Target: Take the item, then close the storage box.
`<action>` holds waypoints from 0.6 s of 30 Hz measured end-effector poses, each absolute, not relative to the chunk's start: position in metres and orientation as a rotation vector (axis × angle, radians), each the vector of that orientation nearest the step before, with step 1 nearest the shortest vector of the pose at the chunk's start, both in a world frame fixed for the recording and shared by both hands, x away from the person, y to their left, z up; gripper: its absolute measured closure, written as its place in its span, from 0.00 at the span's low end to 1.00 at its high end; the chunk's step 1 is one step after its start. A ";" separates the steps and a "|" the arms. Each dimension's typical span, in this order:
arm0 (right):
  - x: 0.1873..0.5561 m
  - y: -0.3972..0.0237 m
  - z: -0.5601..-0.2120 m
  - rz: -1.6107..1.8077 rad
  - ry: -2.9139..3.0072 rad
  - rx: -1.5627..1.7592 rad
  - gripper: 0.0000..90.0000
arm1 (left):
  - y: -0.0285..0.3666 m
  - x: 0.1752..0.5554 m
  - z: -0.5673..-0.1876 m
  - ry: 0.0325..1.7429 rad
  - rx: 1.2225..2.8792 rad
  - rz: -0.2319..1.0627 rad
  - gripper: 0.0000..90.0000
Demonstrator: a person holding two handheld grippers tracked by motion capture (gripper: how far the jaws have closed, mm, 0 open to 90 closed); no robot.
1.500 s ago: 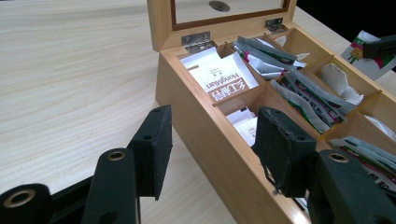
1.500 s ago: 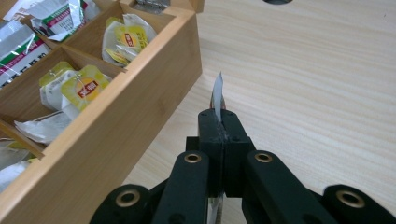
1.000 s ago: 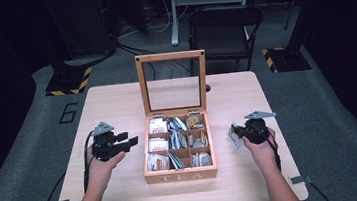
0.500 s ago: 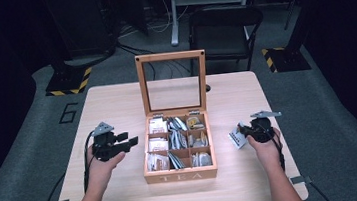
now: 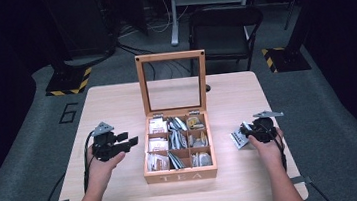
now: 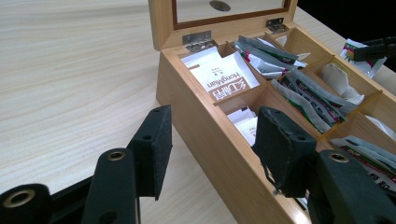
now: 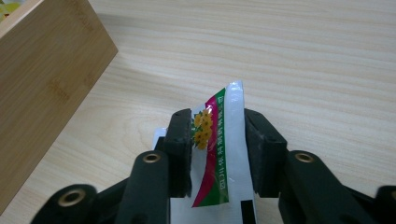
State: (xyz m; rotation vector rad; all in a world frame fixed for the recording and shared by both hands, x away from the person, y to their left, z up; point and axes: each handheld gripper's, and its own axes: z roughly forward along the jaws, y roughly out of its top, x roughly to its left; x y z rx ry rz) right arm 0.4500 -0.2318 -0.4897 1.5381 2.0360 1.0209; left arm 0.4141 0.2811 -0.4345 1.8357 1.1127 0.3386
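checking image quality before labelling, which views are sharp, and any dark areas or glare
High view: wooden table evenly lit, floor and chair behind fall into darkness, tea box small and soft. Left gripper view: sharp on the sachets, near tongs slightly soft, dark top right corner. Right gripper view: tea sachet crisp, with faint sheen on its white edge.

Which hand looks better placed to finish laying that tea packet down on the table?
The right. Its gripper has just been opening around the tea packet, which sits between its jaws by the tea box. The left gripper waits open on the box's far side.
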 end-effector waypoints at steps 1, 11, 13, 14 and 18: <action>0.450 -0.231 -0.489 1.008 2.032 1.535 0.66 | 0.281 0.414 -0.434 1.112 1.838 0.337 0.51; 0.446 -0.227 -0.477 0.976 2.010 1.492 0.58 | 0.281 0.414 -0.434 1.106 1.843 0.338 0.51; 0.446 -0.224 -0.476 0.992 2.024 1.486 0.58 | 0.281 0.414 -0.434 1.106 1.843 0.338 0.51; 0.445 -0.223 -0.475 0.993 2.032 1.484 0.58 | 0.281 0.414 -0.434 1.106 1.842 0.338 0.51; 0.445 -0.216 -0.470 0.993 2.054 1.444 0.57 | 0.281 0.414 -0.434 1.106 1.842 0.338 0.51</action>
